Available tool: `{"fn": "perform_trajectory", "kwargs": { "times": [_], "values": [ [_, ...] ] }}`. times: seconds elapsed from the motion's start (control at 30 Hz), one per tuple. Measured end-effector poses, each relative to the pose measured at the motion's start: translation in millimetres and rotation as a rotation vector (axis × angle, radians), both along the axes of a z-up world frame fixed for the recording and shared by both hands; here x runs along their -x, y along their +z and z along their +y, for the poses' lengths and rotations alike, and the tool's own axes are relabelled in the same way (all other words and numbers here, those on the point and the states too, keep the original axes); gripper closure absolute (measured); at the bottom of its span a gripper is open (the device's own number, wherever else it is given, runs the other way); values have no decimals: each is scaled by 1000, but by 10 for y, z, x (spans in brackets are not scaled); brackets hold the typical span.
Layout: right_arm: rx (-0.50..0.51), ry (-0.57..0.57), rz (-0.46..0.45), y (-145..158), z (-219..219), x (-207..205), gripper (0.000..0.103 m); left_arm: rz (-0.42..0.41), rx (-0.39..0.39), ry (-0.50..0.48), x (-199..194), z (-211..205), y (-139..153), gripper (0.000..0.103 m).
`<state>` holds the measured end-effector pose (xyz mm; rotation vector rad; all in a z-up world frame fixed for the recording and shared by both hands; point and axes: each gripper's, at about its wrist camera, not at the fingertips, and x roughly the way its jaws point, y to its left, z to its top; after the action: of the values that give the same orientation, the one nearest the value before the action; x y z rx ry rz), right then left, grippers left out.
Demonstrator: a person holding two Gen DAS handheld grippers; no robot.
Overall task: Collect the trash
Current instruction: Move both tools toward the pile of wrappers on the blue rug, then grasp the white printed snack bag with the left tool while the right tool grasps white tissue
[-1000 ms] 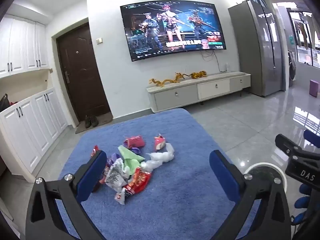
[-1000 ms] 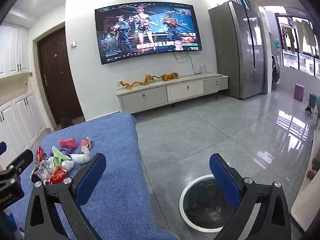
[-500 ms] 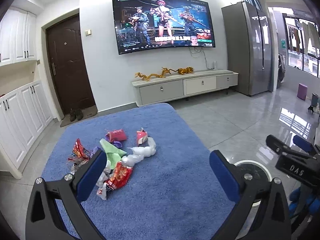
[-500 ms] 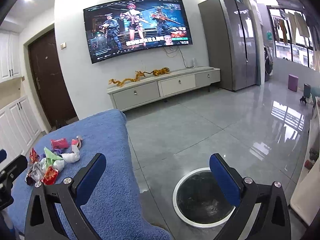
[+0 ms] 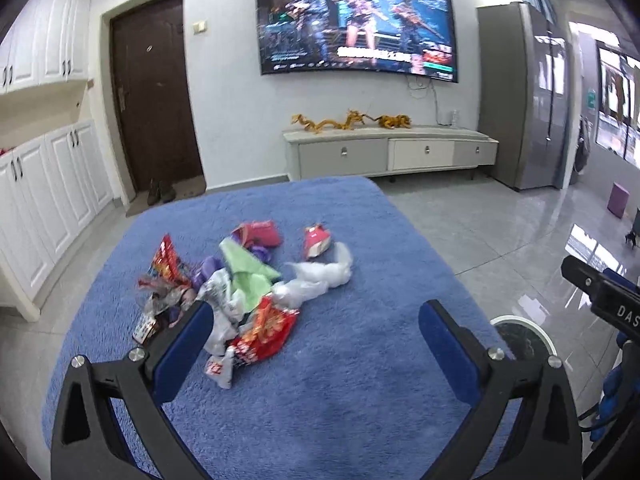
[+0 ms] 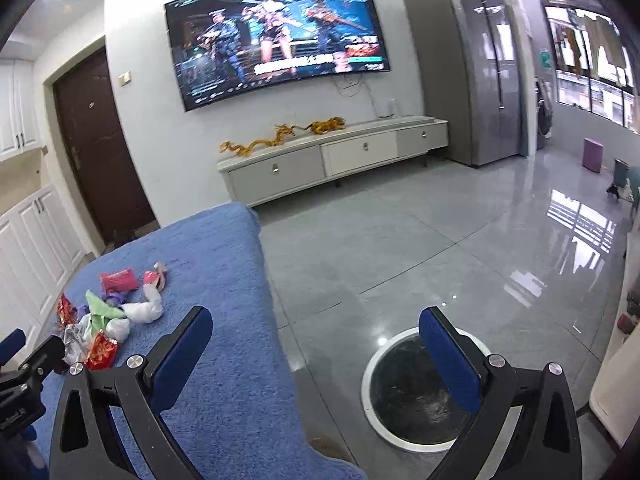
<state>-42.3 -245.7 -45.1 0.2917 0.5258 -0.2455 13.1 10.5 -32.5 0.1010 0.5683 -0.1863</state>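
Note:
A pile of trash [image 5: 244, 288] lies on a blue fuzzy cloth [image 5: 340, 392]: red snack wrappers, a green piece, crumpled clear plastic and a pink packet. It also shows in the right wrist view [image 6: 108, 320]. My left gripper [image 5: 316, 336] is open and empty, above the cloth just short of the pile. My right gripper [image 6: 316, 340] is open and empty, held over the cloth's right edge and a round white-rimmed bin [image 6: 416, 396] with a dark liner on the floor. The bin's rim also shows in the left wrist view [image 5: 528, 332].
A grey tiled floor [image 6: 440, 248] lies to the right of the cloth. A low TV cabinet [image 5: 392, 152] and a wall TV [image 5: 356, 24] stand at the far wall. White cupboards [image 5: 48, 184] and a brown door [image 5: 152, 96] are at the left. A grey fridge [image 6: 480, 72] stands at the right.
Both grippers have shifted, so the trash pile sits more to the left and centre in view. The jaws stay open and nothing has been picked up.

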Motion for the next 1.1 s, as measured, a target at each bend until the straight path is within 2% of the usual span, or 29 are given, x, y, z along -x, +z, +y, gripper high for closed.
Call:
{"fn": "perform_trajectory", "kwargs": {
  "times": [0.17, 0.37, 0.43, 0.57, 0.77, 0.97, 1.1],
  "values": [
    [-2, 94, 30, -3, 200, -248, 0, 40, 45, 95, -159, 440, -78, 0],
    [-39, 246, 78, -22, 535, -649, 19, 95, 77, 235, -367, 1111, -208, 1],
    [-62, 299, 101, -49, 643, -804, 24, 124, 72, 271, -446, 1293, -295, 3],
    [-90, 390, 143, -135, 900, -1114, 32, 197, 88, 302, -600, 1543, -466, 7],
    [-117, 488, 201, -292, 1163, -1543, 33, 250, 110, 297, -824, 1663, -640, 8],
    [-126, 549, 246, -439, 1351, -1942, 33, 289, 123, 321, -1042, 1796, -758, 21],
    [-136, 573, 269, -551, 1441, -2121, 33, 302, 140, 313, -1087, 1879, -784, 38]
  ]
}}
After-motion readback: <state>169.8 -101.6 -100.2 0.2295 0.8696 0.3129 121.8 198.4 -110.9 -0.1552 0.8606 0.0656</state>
